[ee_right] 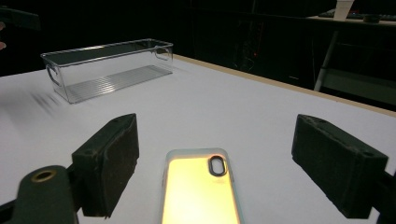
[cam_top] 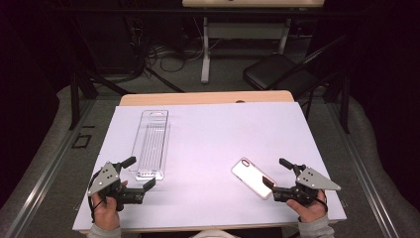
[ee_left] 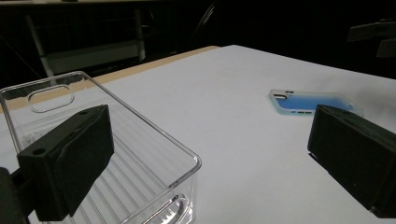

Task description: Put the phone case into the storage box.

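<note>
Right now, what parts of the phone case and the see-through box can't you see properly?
- Phone case: in the right gripper view its near end is cut off by the bottom edge.
- Phone case, left gripper view: one corner sits behind the left gripper's black jaw.
- Clear bin: its near end is cut off by the bottom edge there, and the other jaw covers part of it.
- Clear bin, high view: too small to read the ridges.

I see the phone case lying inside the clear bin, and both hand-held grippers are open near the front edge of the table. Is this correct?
Not quite. The phone case lies on the white table, apart from the clear bin, just ahead of the right hand-held gripper; the high view shows this. Both hand-held grippers, left too, are indeed open near the front edge.
</note>
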`<state>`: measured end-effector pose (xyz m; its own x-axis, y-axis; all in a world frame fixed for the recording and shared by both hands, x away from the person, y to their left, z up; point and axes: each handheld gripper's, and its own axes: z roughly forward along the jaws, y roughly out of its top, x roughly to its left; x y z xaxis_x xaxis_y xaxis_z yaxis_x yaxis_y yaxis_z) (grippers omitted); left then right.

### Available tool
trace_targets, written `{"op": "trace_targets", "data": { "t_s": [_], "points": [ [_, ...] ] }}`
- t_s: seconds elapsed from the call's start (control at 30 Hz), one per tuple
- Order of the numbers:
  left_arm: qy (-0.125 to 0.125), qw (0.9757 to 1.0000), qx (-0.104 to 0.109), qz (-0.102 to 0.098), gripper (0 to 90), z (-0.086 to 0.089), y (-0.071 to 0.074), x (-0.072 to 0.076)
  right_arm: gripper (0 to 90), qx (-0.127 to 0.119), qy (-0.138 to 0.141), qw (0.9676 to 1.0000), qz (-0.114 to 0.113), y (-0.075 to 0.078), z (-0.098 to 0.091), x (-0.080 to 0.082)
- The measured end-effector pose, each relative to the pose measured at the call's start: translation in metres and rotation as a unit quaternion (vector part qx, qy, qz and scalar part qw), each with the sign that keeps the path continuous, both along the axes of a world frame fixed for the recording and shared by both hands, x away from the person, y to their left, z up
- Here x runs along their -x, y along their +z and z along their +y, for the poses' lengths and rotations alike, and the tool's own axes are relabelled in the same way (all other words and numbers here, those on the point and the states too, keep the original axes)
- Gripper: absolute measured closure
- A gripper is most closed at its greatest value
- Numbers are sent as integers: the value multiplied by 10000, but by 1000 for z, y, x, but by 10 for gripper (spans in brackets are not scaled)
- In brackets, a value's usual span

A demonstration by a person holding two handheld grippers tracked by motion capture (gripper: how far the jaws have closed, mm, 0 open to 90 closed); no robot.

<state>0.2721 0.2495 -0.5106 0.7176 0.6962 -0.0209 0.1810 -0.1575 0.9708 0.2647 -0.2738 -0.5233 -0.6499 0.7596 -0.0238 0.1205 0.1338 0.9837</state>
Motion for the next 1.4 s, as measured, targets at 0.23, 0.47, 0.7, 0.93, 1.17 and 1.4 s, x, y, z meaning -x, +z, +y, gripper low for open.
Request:
{"op": "trace_targets", "data": {
  "t_s": [0.23, 0.47, 0.7, 0.93, 1.17, 1.4],
  "points": [
    [-4, 10000, 1, 1, 4, 0, 0, 0, 144, 12, -64, 10000, 8, 1, -2, 0],
    [-23, 10000, 21, -1, 4, 1, 0, 0, 143, 34, -87, 9999, 47, 2, -2, 0],
    [-19, 10000, -23, -1, 4, 0, 0, 1, 143, 47, -69, 9999, 82, 4, 3, 2],
    [-21, 10000, -14, 7, 4, 0, 0, 1, 141, 38, -112, 9997, 212, 6, 7, 1],
    [-53, 10000, -44, 14, 4, 0, 0, 1, 144, 196, -156, 9983, 520, 12, 10, -7],
    [-68, 10000, -42, 13, 4, -1, 0, 1, 169, 549, -181, 9950, 820, 17, 14, -16]
  ]
}}
